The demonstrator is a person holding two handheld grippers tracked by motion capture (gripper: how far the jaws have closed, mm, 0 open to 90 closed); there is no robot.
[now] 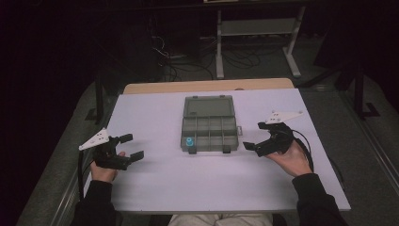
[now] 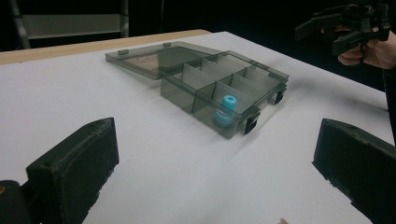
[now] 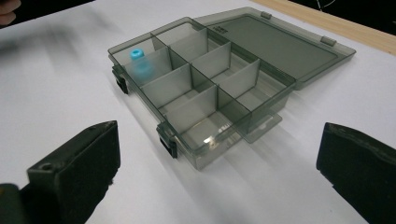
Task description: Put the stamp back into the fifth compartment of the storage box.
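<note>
Holding the left gripper (image 1: 129, 147) at the table's (image 1: 155, 183) near left, we see its jaws wide apart and empty. Our right gripper (image 1: 255, 136), jaws likewise wide and empty, sits just right of the open smoky compartment box (image 1: 209, 129). A blue bead (image 1: 189, 141) rests in its near-left compartment; lid (image 1: 209, 106) lies flat on the far side.

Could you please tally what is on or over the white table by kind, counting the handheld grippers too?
Grey compartment box, lid open: 1
Blue bead, in the near left corner compartment: 1
Handheld grippers, left gripper and right gripper, both open and holding nothing: 2
Total: 4
</note>
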